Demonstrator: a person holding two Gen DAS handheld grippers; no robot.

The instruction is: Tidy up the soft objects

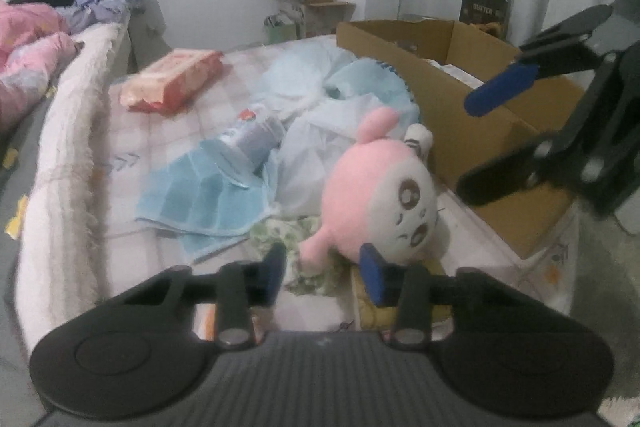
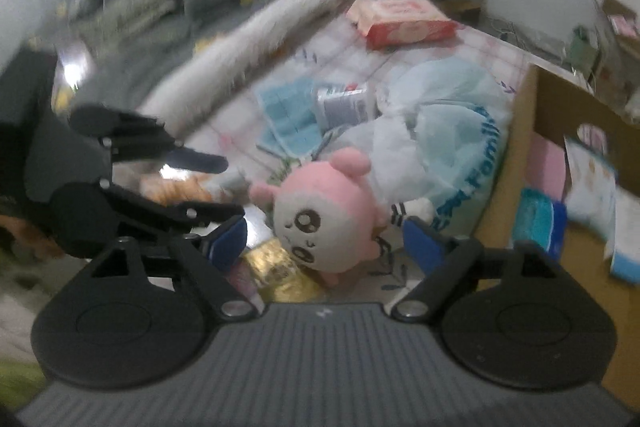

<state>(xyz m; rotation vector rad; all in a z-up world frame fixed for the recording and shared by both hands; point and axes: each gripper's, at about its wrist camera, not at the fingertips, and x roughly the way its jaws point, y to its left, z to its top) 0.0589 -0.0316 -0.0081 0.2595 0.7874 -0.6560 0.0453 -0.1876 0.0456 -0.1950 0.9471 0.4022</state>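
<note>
A pink-and-white plush toy [image 1: 380, 195] lies at centre frame beside a cardboard box [image 1: 480, 99]. The left gripper [image 1: 326, 267] and right gripper [image 2: 324, 241] both hang before it, jaws apart, gripping nothing.

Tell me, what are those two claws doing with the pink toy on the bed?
A person is tidying soft things with a claw in each hand. Both the left claw and the right claw are open and aimed at the pink plush toy, which lies on its side on the bed. Neither one grips it yet. A cardboard box sits open right beside the toy, with a few things already inside.
</note>
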